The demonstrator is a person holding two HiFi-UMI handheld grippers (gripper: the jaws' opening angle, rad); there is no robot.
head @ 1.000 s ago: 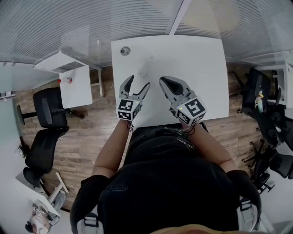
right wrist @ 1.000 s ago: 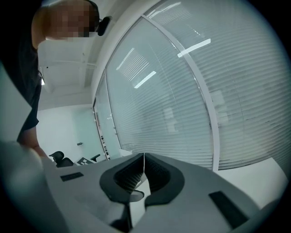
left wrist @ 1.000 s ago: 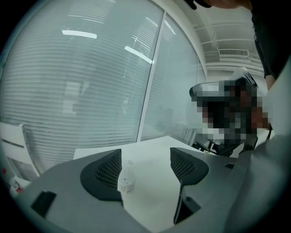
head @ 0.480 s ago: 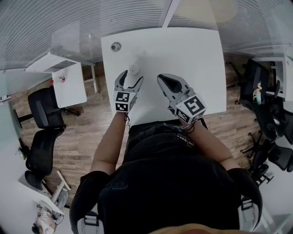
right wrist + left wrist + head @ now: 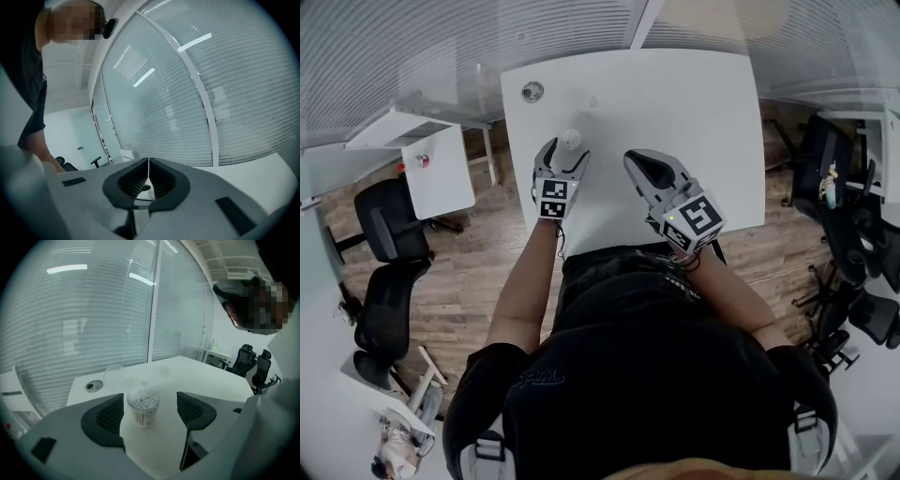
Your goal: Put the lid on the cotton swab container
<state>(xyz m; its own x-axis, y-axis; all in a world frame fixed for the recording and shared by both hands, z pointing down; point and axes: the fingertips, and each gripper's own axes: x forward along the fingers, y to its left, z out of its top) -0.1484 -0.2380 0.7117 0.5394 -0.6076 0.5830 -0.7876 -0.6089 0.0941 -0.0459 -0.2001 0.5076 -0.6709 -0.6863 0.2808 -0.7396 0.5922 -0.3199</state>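
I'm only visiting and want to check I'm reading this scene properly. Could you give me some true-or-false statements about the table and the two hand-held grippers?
1. The cotton swab container has its lid on. False: its top is open and the swab tips show bare.
2. The container stands upright on the white table. True.
3. The left gripper has its jaws apart. True. They have just been opening further, and the container stands just ahead of them, in line with the gap and untouched.
4. The right gripper is gripping the container. False: its jaws are closed together on nothing, off to the side of the container.
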